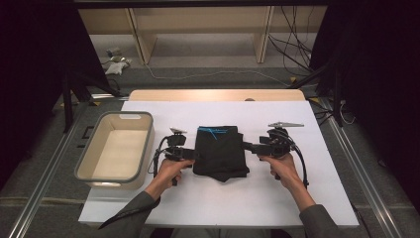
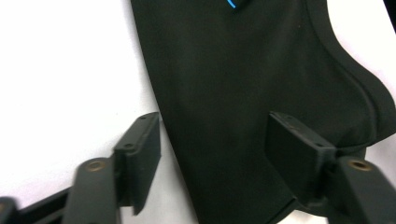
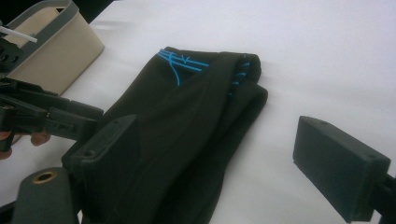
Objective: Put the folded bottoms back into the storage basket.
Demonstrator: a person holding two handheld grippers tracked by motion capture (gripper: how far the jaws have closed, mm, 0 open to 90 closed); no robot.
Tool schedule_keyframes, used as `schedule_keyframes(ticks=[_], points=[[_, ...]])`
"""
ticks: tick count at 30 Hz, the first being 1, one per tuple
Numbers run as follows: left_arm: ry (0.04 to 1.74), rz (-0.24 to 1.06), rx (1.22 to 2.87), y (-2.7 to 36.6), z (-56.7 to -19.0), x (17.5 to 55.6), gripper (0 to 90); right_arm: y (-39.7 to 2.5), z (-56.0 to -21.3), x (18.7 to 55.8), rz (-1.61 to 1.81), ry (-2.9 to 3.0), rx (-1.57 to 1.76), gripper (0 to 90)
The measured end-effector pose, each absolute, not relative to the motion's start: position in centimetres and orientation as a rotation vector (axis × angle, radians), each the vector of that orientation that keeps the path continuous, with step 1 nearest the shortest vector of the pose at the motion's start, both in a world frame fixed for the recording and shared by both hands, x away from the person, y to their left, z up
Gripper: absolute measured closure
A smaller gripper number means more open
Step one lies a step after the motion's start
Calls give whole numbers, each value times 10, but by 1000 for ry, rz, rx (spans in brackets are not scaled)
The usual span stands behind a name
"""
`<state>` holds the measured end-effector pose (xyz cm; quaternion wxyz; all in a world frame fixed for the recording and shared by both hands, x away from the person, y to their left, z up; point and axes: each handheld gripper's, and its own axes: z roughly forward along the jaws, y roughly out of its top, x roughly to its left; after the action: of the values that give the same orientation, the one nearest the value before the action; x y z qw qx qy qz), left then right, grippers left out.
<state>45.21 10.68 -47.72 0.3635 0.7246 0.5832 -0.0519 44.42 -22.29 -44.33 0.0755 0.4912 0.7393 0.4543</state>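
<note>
Both tools gape beside the folded black garment [image 1: 219,151].

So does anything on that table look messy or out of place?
Not much. The folded black garment isn't quite square: its near edge is ragged, one corner sagging past the rest. The beige bin sits at the table's left edge, overhanging the white sheet.

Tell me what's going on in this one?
A person at a table works a folded black garment with a gripper in each hand. The left gripper and right gripper sit at its two sides, both open, neither clamped on the cloth yet. A beige bin stands to the left on the white sheet.
</note>
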Motion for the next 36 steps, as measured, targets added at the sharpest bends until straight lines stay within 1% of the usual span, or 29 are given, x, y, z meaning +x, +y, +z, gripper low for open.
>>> schedule_keyframes(ticks=[1, 2, 4, 5, 6, 7, 12, 16, 18, 25, 32, 36], points=[[1505, -135, 1859, 106, -478, 452, 389, -223, -443, 444, 1363, 2217, 1473, 155], [1510, -132, 1872, 105, -481, 453, 423, -222, -446, 446, 1344, 2225, 1483, 155], [1512, -127, 1874, 104, -482, 454, 439, -222, -447, 446, 1337, 2229, 1487, 156], [1512, -117, 1878, 104, -482, 455, 488, -221, -448, 447, 1337, 2231, 1501, 156], [1512, -117, 1878, 104, -482, 455, 509, -221, -448, 447, 1337, 2231, 1501, 156], [1509, -108, 1882, 104, -482, 454, 509, -221, -448, 448, 1337, 2230, 1503, 156], [1493, -78, 1896, 103, -484, 453, 665, -219, -452, 453, 1315, 2245, 1530, 163], [1480, -70, 1892, 102, -482, 453, 768, -214, -456, 459, 1295, 2275, 1570, 167], [1469, -57, 1897, 101, -480, 452, 801, -210, -457, 462, 1293, 2285, 1584, 167], [1442, -55, 1908, 102, -478, 452, 820, -191, -460, 479, 1212, 2341, 1665, 166], [1434, -52, 1897, 101, -476, 451, 822, -175, -469, 499, 1065, 2382, 1744, 190], [1430, -61, 1899, 102, -476, 451, 818, -171, -475, 502, 1023, 2391, 1770, 195]])
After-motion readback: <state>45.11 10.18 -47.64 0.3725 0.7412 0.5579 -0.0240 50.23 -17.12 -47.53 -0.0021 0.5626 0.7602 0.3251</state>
